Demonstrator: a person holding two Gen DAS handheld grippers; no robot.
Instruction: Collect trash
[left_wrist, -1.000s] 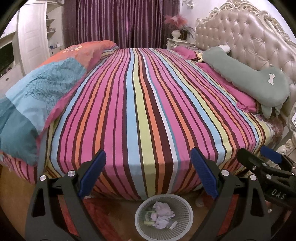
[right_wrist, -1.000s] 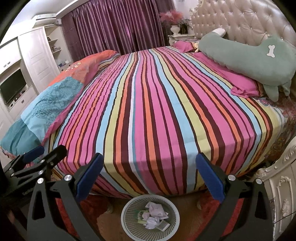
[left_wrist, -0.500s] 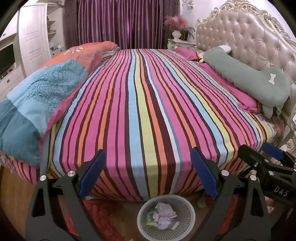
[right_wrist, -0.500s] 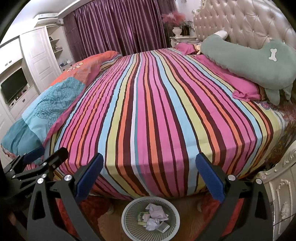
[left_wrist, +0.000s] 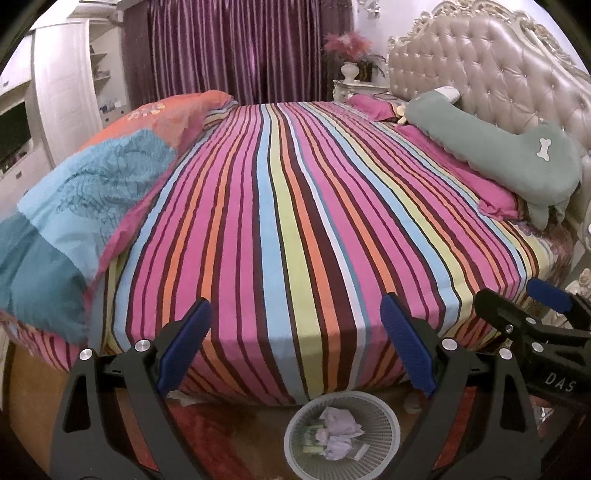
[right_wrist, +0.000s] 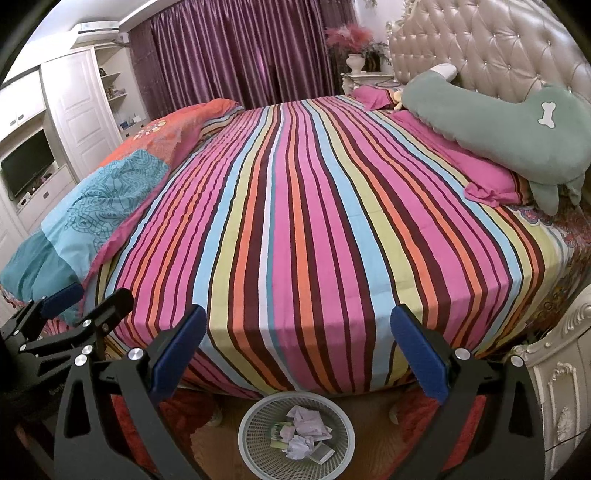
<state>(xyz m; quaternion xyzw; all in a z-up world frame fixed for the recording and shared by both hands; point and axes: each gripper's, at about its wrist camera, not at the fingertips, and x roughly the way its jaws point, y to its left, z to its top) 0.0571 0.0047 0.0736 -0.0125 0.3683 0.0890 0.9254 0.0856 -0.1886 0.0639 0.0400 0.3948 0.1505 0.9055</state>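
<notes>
A white mesh wastebasket (left_wrist: 295, 448) (right_wrist: 248, 439) stands on the floor at the foot of the striped bed. Crumpled paper trash (left_wrist: 341, 428) (right_wrist: 308, 428) and a small wrapper lie inside it. My left gripper (left_wrist: 295, 314) hangs above the basket and in front of the bed edge, jaws wide open with nothing between them. My right gripper (right_wrist: 298, 317) hovers just beside it, also open and empty. Each gripper shows in the other's view: the right gripper (left_wrist: 511, 295) at the right edge, the left gripper (right_wrist: 101, 295) at the left edge. I see no loose trash on the striped sheet (left_wrist: 295, 206).
A folded blue and orange quilt (left_wrist: 85, 206) lies along the bed's left side. A green plush pillow (left_wrist: 509, 147) and pink pillows lean at the tufted headboard on the right. A carved white nightstand (right_wrist: 561, 391) stands near right; a red rug (left_wrist: 207, 424) covers the floor.
</notes>
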